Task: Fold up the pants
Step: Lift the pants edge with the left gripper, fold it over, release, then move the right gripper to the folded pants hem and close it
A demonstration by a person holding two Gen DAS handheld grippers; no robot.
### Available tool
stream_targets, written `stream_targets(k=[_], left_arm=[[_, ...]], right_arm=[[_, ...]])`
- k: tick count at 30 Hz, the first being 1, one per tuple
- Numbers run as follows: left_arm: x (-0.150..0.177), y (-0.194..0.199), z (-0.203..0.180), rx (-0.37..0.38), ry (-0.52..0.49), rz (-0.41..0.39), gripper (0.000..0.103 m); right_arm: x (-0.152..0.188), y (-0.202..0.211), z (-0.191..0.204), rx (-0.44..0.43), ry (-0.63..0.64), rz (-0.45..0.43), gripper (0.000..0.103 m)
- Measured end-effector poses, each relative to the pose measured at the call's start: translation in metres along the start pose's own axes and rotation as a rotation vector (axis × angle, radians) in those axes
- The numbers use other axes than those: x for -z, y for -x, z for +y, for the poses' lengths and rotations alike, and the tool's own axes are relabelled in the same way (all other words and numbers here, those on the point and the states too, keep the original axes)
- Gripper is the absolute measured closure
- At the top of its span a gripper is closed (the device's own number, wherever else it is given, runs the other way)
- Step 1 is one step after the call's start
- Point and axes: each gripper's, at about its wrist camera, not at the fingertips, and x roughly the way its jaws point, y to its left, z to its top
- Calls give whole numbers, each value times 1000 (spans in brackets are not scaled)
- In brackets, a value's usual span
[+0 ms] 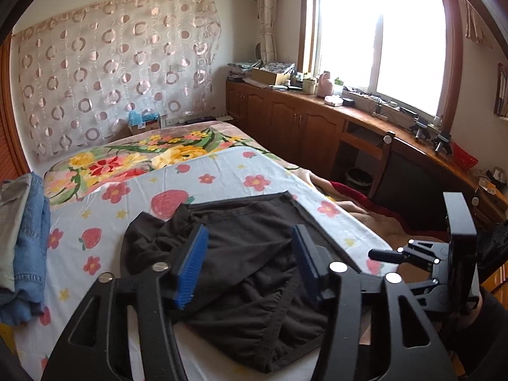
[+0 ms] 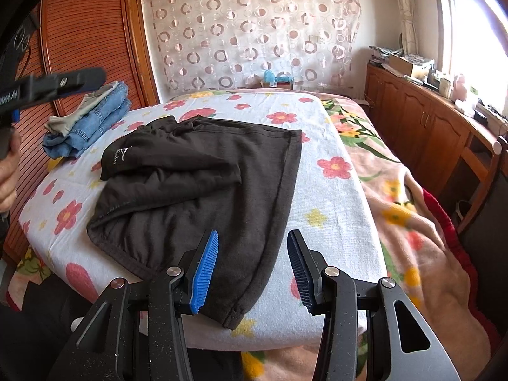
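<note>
1. The pants (image 2: pixel 203 171) lie on the flowered sheet (image 2: pixel 330 197) on the bed (image 2: pixel 412 222), already bunched into a rough, partly doubled heap, dark cloth with a small white logo on the upper flap.
2. The left gripper (image 1: pixel 250 263) hovers over the near part of the heap with its blue pads wide apart and nothing between them.
3. The right gripper (image 2: pixel 252 270) is likewise spread and empty, just above the nearest corner of the cloth by the bed's front edge.
4. The step in hand looks like taking hold for the next fold; the layers are uneven, so smoothing first would probably pay.
5. Pinch the hemmed edge, not the loose middle: soft knit will likely sag and slip if only one layer is caught.
6. Take the two grips well apart along the same edge, so the cloth lifts flat and not as a rope.
7. Carry the edge low across, lay it square on the far edge, then release.
8. Keep clear of the jeans (image 2: pixel 92 120) stacked at the sheet's far left.
</note>
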Motion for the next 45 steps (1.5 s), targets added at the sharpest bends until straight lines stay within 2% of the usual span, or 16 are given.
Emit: stream_targets(k=[3, 12, 14, 22, 27, 32, 39, 42, 44, 45], left_arm=[[12, -1, 10, 7, 26, 15, 22], [63, -20, 38, -35, 100, 117, 22], [73, -24, 41, -38, 106, 137, 22], [89, -36, 53, -62, 128, 185, 22], [97, -42, 57, -51, 144, 214, 22], [102, -41, 53, -69, 113, 205, 22], [103, -39, 50, -76, 80, 203, 22], [103, -38, 49, -69, 82, 201, 22], [103, -36, 48, -69, 84, 197, 22], [102, -36, 48, -69, 85, 195, 22]], right_arm=[[1, 1, -3, 3, -4, 1, 56], [-11, -5, -5, -7, 24, 15, 56], [-14, -8, -4, -14, 37, 20, 61], [-32, -23, -6, -31, 64, 26, 64], [-39, -35, -9, -39, 72, 34, 68], [-45, -49, -15, -60, 66, 67, 74], [-45, -66, -23, -92, 35, 129, 75], [-48, -63, -24, -108, 41, 126, 83], [-49, -57, -24, -101, 51, 114, 94], [-51, -52, -24, -108, 51, 100, 95]])
